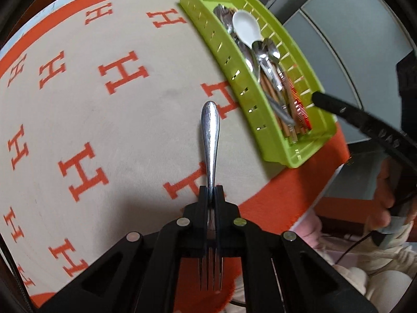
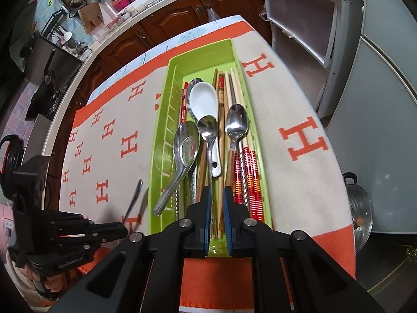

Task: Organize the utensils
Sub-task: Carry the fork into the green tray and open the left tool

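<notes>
My left gripper (image 1: pixel 211 190) is shut on a steel fork (image 1: pixel 210 130), clamped at the neck. Its handle points ahead over the cloth and its tines point back at the camera. The fork hangs just left of the green tray (image 1: pixel 307 156). The tray (image 2: pixel 161 120) holds a white ceramic spoon (image 2: pixel 203 101), several metal spoons (image 2: pixel 235 122) and several chopsticks (image 2: pixel 250 172). My right gripper (image 2: pixel 216 200) hovers over the tray's near end, its blue pads slightly apart with nothing between them. The right wrist view shows the left gripper (image 2: pixel 112 228) and fork (image 2: pixel 133 200) at lower left.
A beige cloth with orange H marks (image 1: pixel 78 172) covers the table, whose edge lies just past the tray's near end. A steel pot (image 2: pixel 357 208) sits low on the right beside grey cabinets (image 2: pixel 378 104). A kitchen counter (image 2: pixel 130 10) runs behind the table.
</notes>
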`<act>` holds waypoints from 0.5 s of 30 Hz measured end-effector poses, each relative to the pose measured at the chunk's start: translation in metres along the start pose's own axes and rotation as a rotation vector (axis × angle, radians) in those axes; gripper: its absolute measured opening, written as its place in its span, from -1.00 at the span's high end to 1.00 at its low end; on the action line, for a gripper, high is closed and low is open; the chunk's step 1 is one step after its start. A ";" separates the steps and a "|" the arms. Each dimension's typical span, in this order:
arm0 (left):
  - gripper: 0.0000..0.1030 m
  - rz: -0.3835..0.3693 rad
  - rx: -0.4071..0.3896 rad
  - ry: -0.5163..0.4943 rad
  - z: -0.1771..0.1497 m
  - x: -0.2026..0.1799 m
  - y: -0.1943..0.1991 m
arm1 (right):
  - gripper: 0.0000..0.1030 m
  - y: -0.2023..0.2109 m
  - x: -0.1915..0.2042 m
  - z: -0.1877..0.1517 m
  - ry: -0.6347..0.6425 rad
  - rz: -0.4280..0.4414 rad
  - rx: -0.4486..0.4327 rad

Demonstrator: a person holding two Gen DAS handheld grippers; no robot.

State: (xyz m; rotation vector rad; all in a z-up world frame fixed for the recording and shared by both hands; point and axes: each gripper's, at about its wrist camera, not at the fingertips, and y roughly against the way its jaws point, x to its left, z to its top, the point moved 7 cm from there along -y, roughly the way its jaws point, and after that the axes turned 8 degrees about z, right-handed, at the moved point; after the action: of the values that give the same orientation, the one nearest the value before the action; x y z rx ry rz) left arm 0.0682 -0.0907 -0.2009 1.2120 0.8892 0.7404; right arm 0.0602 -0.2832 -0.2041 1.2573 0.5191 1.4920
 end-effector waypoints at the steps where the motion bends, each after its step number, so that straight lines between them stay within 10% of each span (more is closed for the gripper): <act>1: 0.97 -0.011 -0.010 0.008 0.000 0.001 0.005 | 0.82 -0.001 0.001 -0.001 0.003 0.001 0.001; 15: 0.97 -0.118 -0.182 0.087 0.057 -0.024 0.065 | 0.82 0.005 0.003 0.003 -0.004 0.029 -0.012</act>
State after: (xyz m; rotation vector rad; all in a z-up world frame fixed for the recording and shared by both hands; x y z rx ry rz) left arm 0.1056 -0.1243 -0.1270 0.9648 0.9357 0.7665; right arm 0.0611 -0.2828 -0.1975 1.2632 0.4903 1.5148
